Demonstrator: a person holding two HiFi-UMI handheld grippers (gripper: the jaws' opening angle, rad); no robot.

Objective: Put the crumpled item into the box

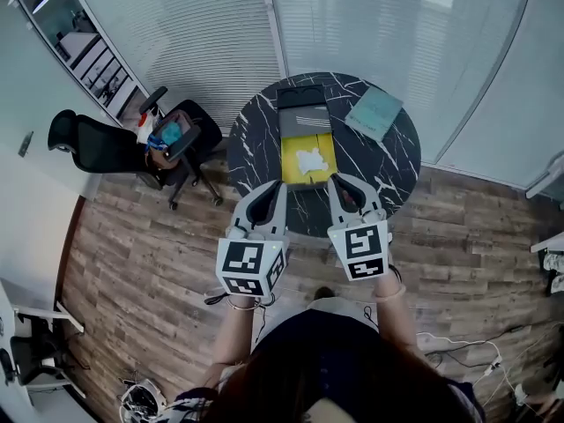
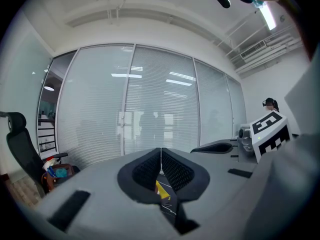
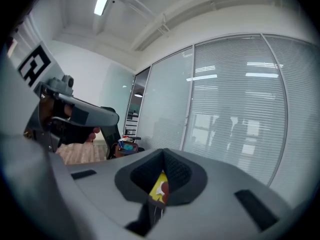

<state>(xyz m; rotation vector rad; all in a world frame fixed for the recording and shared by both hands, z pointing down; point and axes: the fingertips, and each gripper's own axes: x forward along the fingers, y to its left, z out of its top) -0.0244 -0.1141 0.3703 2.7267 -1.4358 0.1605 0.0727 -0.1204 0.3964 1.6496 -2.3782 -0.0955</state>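
Note:
A round black marble table [image 1: 256,139] carries an open box [image 1: 307,159] with a yellow inside and its grey lid [image 1: 302,113] folded back. A white crumpled item [image 1: 311,159] lies inside the box on the yellow floor. My left gripper [image 1: 280,187] hovers at the table's near edge, just left of the box, with its jaws shut and empty. My right gripper [image 1: 335,182] hangs just right of the box's near corner, also shut and empty. In the left gripper view, a sliver of the yellow box [image 2: 162,188] shows below the closed tips. The right gripper view also shows the yellow box [image 3: 159,190] under its tips.
A teal notebook [image 1: 374,111] lies on the table's far right. A black office chair [image 1: 99,144] and a second chair [image 1: 174,141] holding colourful things stand to the left. Glass walls with blinds [image 1: 220,33] run behind the table. Cables [image 1: 458,349] trail on the wood floor.

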